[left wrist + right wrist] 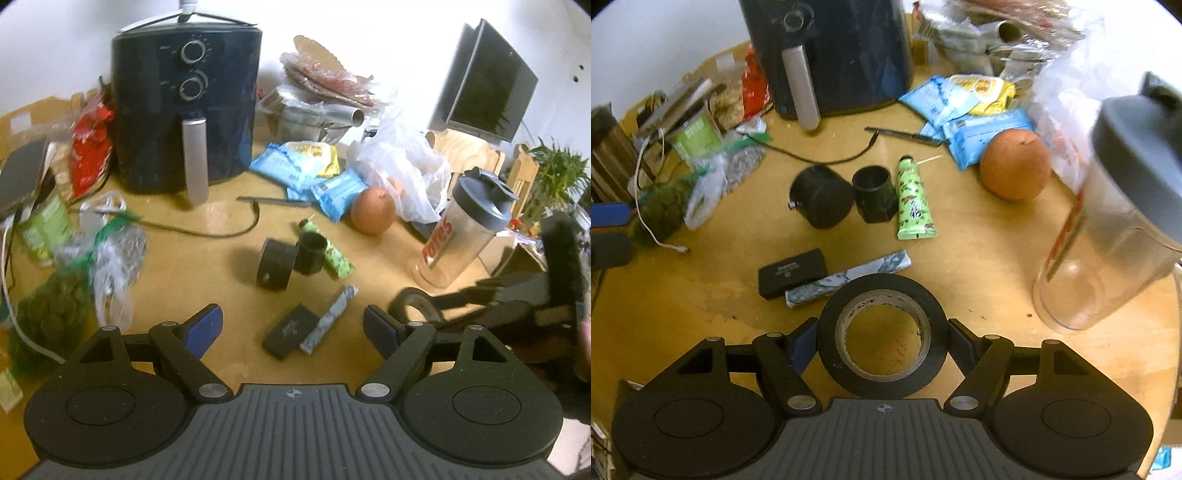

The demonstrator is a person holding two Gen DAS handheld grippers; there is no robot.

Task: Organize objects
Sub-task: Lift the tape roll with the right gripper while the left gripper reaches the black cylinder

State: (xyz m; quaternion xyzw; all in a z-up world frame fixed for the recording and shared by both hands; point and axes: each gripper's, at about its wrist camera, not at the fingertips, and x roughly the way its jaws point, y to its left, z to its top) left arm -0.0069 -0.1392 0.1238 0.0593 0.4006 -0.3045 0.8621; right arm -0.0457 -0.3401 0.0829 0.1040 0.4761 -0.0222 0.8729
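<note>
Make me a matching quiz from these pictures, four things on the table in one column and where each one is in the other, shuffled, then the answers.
Things
1. roll of black tape
2. orange
3. green tube
4. small black box

Places
A. beside the marbled bar
B. between the fingers of the right gripper
C. next to the open black cylinder
D. by the blue packets

Pairs: 1-B, 2-D, 3-C, 4-A

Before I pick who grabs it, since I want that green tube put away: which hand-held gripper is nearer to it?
Hard to call. The green tube lies ahead of both; the right hand-held gripper is shut on the tape roll, the left hand-held gripper open.
</note>
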